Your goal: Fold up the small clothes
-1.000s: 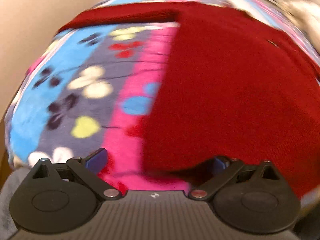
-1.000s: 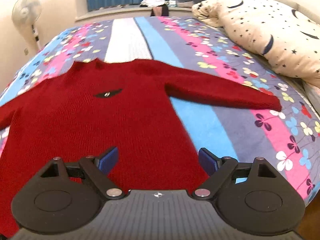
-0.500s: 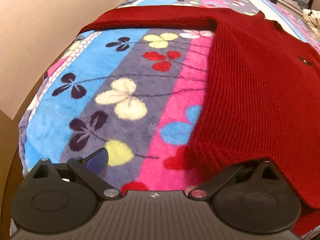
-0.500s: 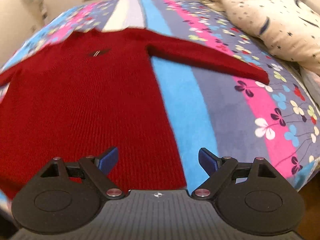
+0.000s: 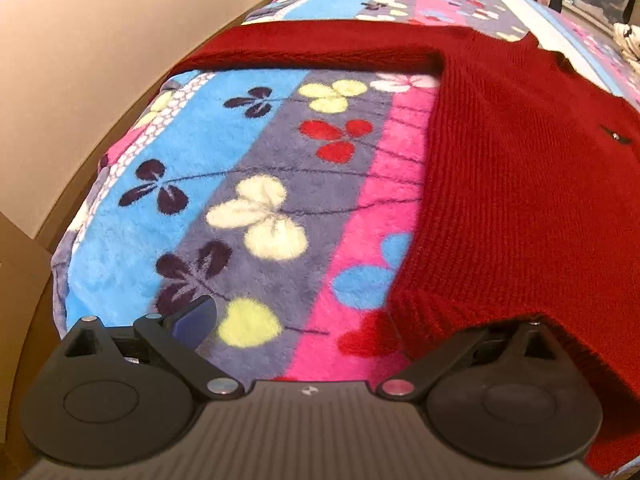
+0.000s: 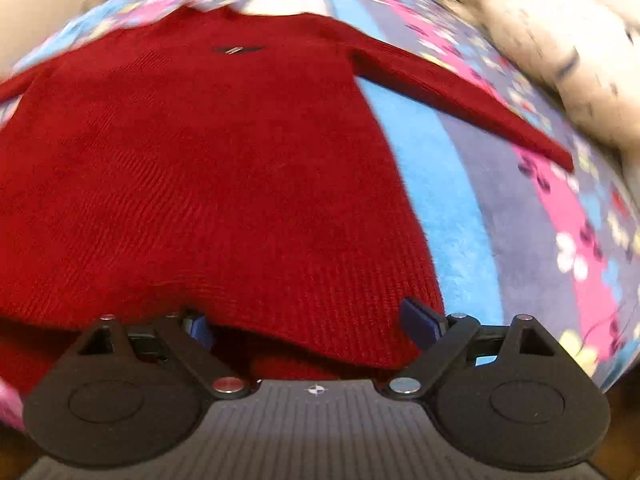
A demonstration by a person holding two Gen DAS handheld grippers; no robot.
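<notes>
While the red sweater (image 6: 200, 168) lies flat and unfolded on the blanket (image 5: 248, 184) near its front edge, my left gripper (image 5: 320, 320) and right gripper (image 6: 308, 324) are both spread apart at its hem, so all folding remains.

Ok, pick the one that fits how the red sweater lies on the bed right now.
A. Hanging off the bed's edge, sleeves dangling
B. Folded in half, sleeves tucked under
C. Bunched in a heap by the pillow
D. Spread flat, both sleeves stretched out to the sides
D: the red sweater lies flat on the flowered blanket, its sleeves reaching out to either side, none folded in.
</notes>
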